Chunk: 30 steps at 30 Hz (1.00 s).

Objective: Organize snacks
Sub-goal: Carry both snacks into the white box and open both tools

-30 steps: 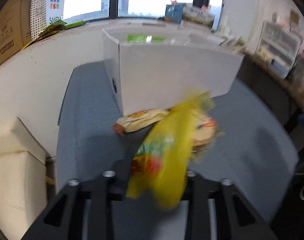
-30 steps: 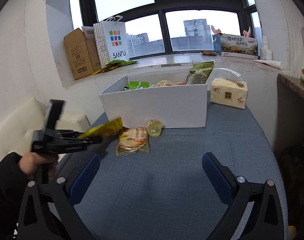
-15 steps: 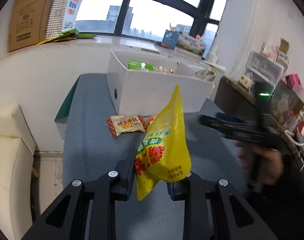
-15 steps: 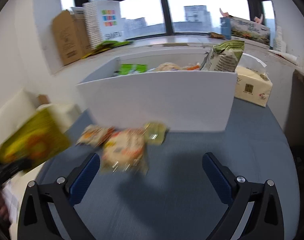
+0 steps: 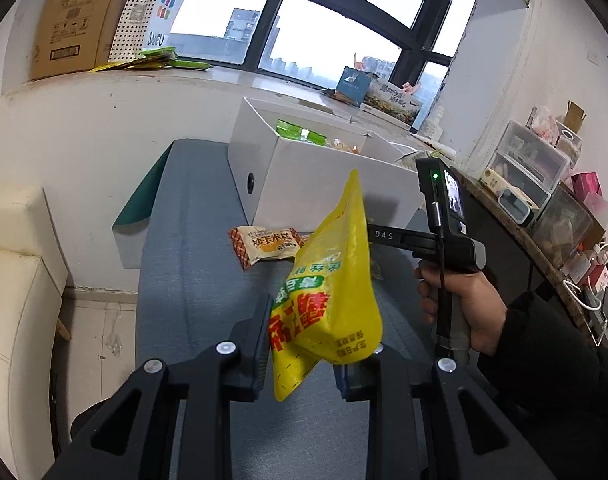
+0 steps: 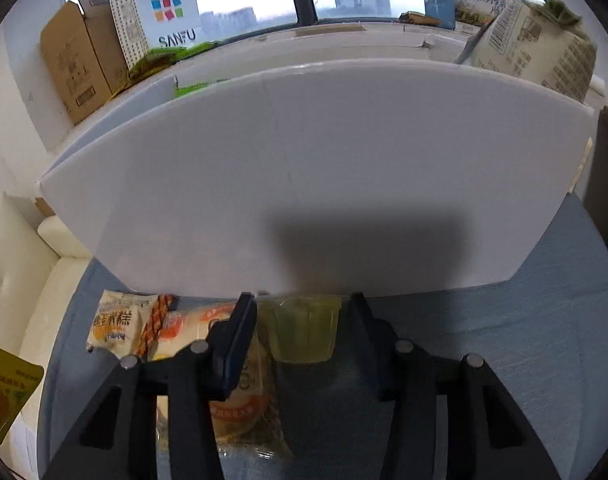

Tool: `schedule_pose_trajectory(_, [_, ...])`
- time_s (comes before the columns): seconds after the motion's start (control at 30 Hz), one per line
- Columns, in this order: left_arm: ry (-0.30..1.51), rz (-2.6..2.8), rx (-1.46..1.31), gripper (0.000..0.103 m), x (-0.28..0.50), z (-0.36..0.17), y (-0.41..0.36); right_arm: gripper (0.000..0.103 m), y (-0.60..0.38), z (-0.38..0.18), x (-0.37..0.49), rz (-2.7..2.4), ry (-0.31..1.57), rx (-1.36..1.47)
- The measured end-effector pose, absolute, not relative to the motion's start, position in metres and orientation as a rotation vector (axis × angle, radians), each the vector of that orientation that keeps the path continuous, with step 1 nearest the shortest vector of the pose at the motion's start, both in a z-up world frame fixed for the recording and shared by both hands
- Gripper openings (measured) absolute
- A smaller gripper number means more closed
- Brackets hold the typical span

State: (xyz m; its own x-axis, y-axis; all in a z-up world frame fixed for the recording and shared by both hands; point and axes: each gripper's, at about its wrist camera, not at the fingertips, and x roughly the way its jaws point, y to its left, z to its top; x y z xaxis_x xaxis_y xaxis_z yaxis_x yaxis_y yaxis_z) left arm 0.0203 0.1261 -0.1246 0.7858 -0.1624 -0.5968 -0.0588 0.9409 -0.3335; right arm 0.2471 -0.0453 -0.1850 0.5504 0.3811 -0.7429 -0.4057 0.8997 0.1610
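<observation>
Yellow snack bag [image 5: 328, 292] pinched in my left gripper [image 5: 304, 344], lifted before the white box [image 5: 324, 184]; right gripper [image 6: 300, 328], previously spread wide, now closing around 1 jelly cup [image 6: 304, 330] at the box's front wall, next pick.

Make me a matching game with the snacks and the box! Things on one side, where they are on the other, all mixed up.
Things:
1. yellow bag
2. jelly cup
3. corn cake packet
4. white box

Places:
A. lying on the blue table by the box's corner
B. clamped in the left gripper
C. standing behind the snacks
D. between the closing jaws of the right gripper

Pairs: 1-B, 2-D, 3-A, 4-C
</observation>
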Motion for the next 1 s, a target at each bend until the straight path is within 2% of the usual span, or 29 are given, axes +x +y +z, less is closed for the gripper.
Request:
schedule_pose_trajectory(0.23, [0.654, -0.067, -0.361, 0.029, 0.019, -0.121, 0.128, 0.051, -0.080, -0.171, 0.213, 0.522, 0.818, 0.049])
schedule_pose_trajectory(0.57, [0.525, -0.071, -0.386, 0.029, 0.047, -0.071, 0.122, 0.051, -0.139, -0.069, 0.151, 0.618, 0.573, 0.129])
schedule_pose_trajectory(0.8, [0.435, -0.097, -0.365, 0.029, 0.113, -0.017, 0.114, 0.051, -0.114, -0.016, 0.209, 0.651, 0.526, 0.181])
schedule_pose_trajectory(1.0, [0.464, -0.024, -0.339, 0.029, 0.195, -0.005, 0.119, 0.051, -0.083, -0.003, 0.276, 0.594, 0.576, 0.137])
